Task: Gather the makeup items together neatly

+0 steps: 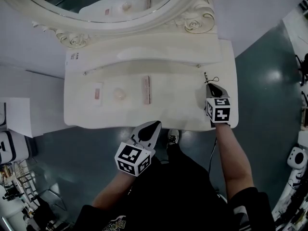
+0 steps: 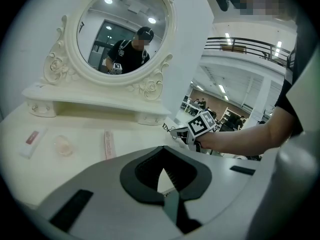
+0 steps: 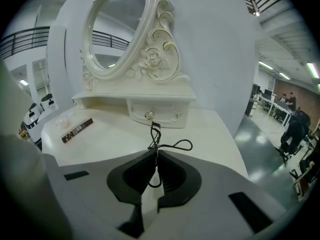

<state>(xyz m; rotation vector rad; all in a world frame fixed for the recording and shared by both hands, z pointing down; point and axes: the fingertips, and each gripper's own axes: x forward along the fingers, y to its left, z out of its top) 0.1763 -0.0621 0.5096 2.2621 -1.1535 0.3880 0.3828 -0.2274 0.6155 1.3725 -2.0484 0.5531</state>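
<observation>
L claw (image 1: 156,124) shut, empty. R claw (image 3: 156,154) clamped on eyelash curler (image 3: 154,134), tabletop (image 1: 183,110) right; pink box (image 1: 146,89), round pad (image 1: 119,94), sachet (image 1: 97,91) lie left. Curler not yet gathered.

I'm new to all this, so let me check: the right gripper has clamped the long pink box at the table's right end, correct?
Not quite. The right gripper is clamped at the right end of the table, but on a black eyelash curler; the long pink box lies untouched nearer the middle. The right gripper view shows this.
</observation>
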